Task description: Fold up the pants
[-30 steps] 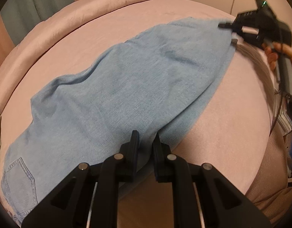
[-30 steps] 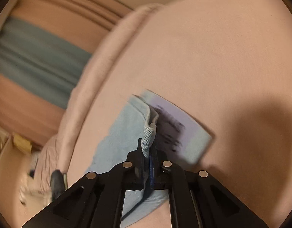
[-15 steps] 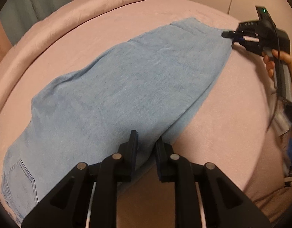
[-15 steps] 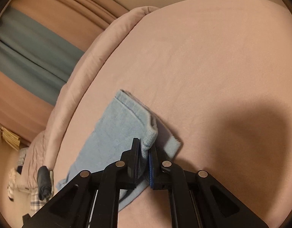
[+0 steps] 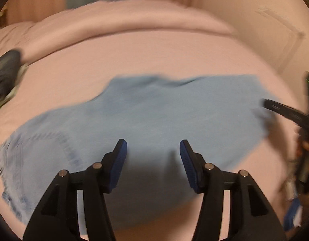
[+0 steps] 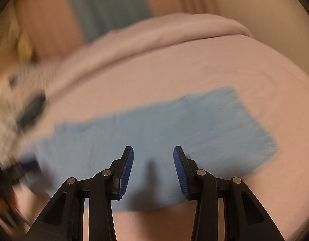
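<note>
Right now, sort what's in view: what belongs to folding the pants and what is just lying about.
Belongs to the job:
- light blue pants, lying flat on the pink bed
- left hand-held gripper, open, nothing between its jaws
- right hand-held gripper, open, also holding nothing

Just lying about:
- dark bundle at the bed's left edge, too blurred to identify
- teal curtain behind

The left gripper (image 5: 153,147) is matte black plastic with angular linkage arms pinned by silver round rivets, and ribbed blue pads (image 5: 118,166) line its fingers. The right gripper (image 6: 153,153) has the same build, with ribbed blue pads (image 6: 125,173).
</note>
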A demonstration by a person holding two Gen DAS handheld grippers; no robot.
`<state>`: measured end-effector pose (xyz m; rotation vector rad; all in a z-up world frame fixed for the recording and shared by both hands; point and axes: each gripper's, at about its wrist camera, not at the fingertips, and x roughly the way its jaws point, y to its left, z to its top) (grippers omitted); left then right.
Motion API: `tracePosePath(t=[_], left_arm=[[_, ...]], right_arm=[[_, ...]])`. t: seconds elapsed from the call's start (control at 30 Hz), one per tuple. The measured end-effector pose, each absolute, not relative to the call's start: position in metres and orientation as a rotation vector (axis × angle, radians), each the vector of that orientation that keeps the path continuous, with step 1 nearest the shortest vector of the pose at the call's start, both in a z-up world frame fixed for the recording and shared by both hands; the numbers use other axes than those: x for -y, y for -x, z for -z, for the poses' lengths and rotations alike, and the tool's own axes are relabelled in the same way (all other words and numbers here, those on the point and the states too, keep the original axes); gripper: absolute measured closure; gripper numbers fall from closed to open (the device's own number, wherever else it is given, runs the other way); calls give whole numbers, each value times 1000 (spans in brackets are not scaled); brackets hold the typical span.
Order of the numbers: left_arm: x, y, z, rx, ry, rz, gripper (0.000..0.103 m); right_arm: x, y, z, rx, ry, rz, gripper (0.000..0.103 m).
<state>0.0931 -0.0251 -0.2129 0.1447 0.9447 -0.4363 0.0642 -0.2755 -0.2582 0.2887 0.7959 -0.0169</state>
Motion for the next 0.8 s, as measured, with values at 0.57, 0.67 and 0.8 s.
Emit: tracePosePath(t=[0.57, 0.67, 0.8], left_arm=[[-118, -79, 193, -834, 5, 253, 44], [-141, -94, 205, -878, 127, 229, 50], [-134, -82, 219, -862, 43, 213, 53]], right_arm=[[187, -99, 239, -814, -180, -299, 60], [145, -139, 235, -794, -177, -393, 60], [98, -196, 245, -843, -232, -492, 63]])
